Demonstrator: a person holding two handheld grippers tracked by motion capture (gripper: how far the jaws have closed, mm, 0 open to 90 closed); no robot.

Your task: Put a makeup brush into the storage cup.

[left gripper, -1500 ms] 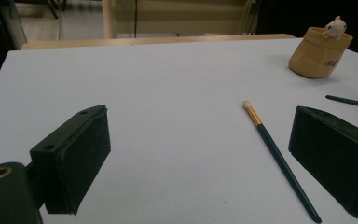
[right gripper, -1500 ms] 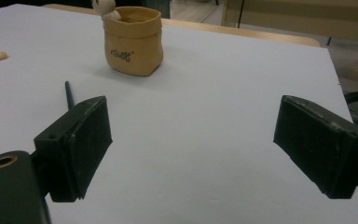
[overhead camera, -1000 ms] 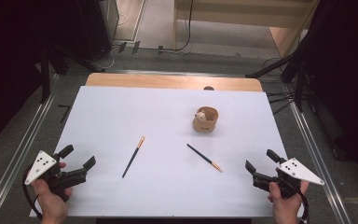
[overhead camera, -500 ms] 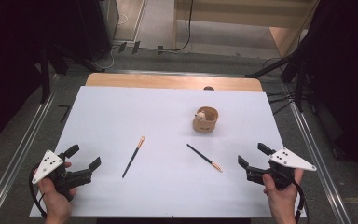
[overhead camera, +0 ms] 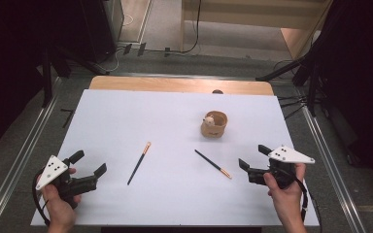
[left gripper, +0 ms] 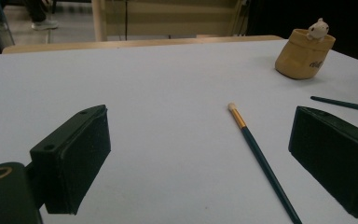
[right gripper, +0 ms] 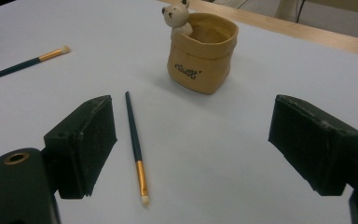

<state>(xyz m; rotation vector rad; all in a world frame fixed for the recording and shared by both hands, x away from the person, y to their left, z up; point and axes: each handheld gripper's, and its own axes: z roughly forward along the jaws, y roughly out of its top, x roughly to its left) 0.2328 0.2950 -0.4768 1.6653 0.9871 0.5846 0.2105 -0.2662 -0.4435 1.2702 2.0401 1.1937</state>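
Note:
Two slim brushes with dark handles, gold ferrules and pale tips lie on the white table (overhead camera: 175, 204). The left brush (overhead camera: 140, 163) lies just ahead of my left gripper (overhead camera: 89, 162), which is open with nothing in it. In the left gripper view that brush (left gripper: 261, 158) runs toward the right jaw. The right brush (overhead camera: 213, 164) lies left of my open right gripper (overhead camera: 252, 156). In the right gripper view it (right gripper: 134, 140) rests beside the left jaw, tip toward me. A tan cup (overhead camera: 214, 124) with a small bear figure on its rim stands upright behind them.
A wooden strip (overhead camera: 179, 85) borders the table's far edge. Metal rails (overhead camera: 29, 145) run along both sides, with dark stands and cables on the floor beyond. The cup (right gripper: 203, 53) is a short way beyond the right gripper's jaws.
My right gripper has moved left and slightly forward, closer to the right brush. My left gripper has shifted a little to the right. Brushes and cup have not moved.

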